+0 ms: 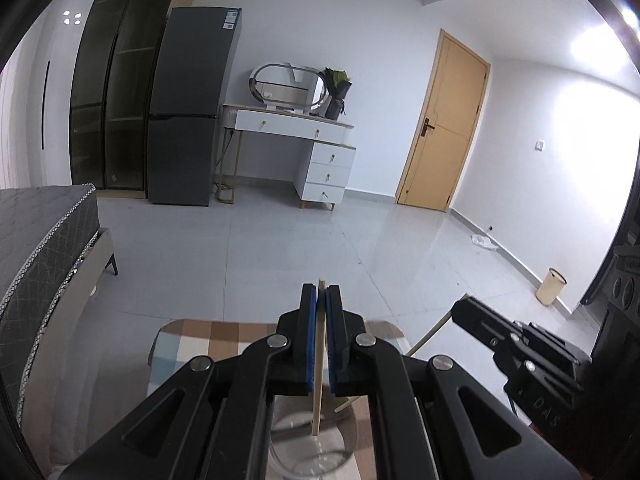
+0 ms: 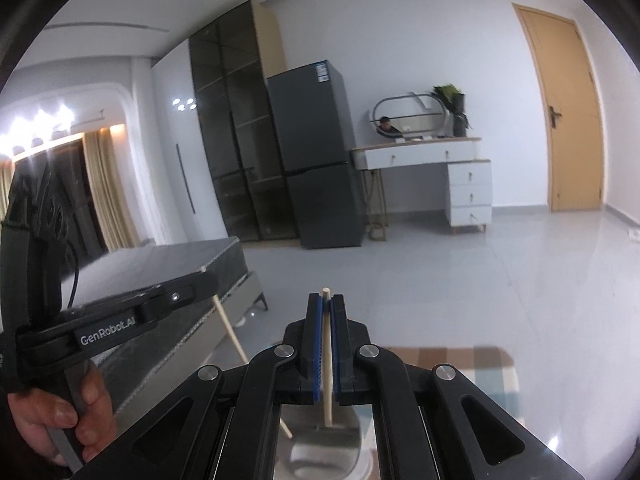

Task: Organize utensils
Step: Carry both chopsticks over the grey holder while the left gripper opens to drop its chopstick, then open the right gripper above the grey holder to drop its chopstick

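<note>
Each gripper is clamped on one pale, slim chopstick: the left gripper (image 1: 321, 300) holds its chopstick (image 1: 319, 360) upright over a clear glass (image 1: 312, 452), the right gripper (image 2: 327, 308) likewise pinching the other chopstick (image 2: 327, 360). Only the right view shows a hand (image 2: 60, 412) on the handle.

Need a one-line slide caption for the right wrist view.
Right gripper shut on a pale chopstick above a checked tablecloth; left gripper alongside holds another.

Open tiled floor (image 1: 304, 248) ahead gives wide passage; the bed (image 1: 36, 240) blocks the left; fridge (image 1: 188, 112) and dressing table (image 1: 296, 136) stand well off at the wall; a small bin (image 1: 551, 281) sits right; below, the checked table (image 1: 208, 340) and glass container (image 1: 312, 448) limit descent
</note>
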Demonstrator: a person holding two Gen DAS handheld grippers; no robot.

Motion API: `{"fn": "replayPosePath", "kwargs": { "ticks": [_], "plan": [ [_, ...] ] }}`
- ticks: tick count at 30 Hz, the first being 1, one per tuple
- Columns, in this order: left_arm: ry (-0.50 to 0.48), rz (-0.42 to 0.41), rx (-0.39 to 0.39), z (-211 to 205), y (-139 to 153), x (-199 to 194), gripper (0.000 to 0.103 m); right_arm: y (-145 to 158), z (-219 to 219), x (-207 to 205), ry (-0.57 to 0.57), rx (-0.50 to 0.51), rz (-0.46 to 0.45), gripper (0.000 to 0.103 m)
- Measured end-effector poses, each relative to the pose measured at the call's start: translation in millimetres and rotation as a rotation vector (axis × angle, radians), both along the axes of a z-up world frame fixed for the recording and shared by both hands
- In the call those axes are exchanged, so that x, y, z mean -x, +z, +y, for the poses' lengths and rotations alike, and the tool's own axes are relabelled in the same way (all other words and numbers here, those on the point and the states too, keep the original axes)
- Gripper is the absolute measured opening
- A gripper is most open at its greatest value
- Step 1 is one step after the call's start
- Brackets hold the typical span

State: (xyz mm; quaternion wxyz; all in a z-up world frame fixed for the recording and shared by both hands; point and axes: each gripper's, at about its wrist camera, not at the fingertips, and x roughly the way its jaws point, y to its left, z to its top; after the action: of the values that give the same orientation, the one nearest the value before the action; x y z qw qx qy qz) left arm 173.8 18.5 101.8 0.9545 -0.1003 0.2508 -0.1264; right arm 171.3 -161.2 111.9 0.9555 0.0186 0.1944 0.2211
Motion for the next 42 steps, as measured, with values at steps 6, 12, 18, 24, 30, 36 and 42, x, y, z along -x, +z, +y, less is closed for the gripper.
{"fn": "replayPosePath", "kwargs": {
  "ticks": [6, 12, 18, 24, 30, 36, 42],
  "plan": [
    [0.013, 0.005, -0.007, 9.0, -22.0, -19.3, 0.0, -24.7, 10.8, -20.3, 0.02, 0.025, 0.026, 0.003],
    [-0.021, 0.009, -0.009, 7.0, -41.3, -20.7, 0.0, -50.2, 15.3, -23.5, 0.061, 0.079, 0.063, 0.003],
    [-0.048, 0.076, -0.018, 2.2, -55.3, -17.8, 0.0, -64.7, 19.2, -23.4, 0.092, 0.109, 0.09, 0.003],
    [-0.029, 0.18, -0.019, 4.5, -51.3, -17.5, 0.002, -65.3, 6.8, -16.0, 0.08, 0.06, 0.111, 0.006],
    [0.008, 0.192, -0.04, 1.1, -35.3, 0.0, 0.018, -50.0, -8.9, -6.5, 0.049, 0.019, 0.103, 0.02],
    [0.053, 0.132, -0.049, 1.3, -11.6, 27.9, 0.05, -34.3, -27.3, 26.5, 0.003, -0.01, 0.074, 0.034],
    [0.085, 0.076, -0.055, -2.2, 13.5, 67.8, 0.058, -17.7, -37.1, 65.4, -0.017, -0.035, 0.04, 0.048]
  ]
}}
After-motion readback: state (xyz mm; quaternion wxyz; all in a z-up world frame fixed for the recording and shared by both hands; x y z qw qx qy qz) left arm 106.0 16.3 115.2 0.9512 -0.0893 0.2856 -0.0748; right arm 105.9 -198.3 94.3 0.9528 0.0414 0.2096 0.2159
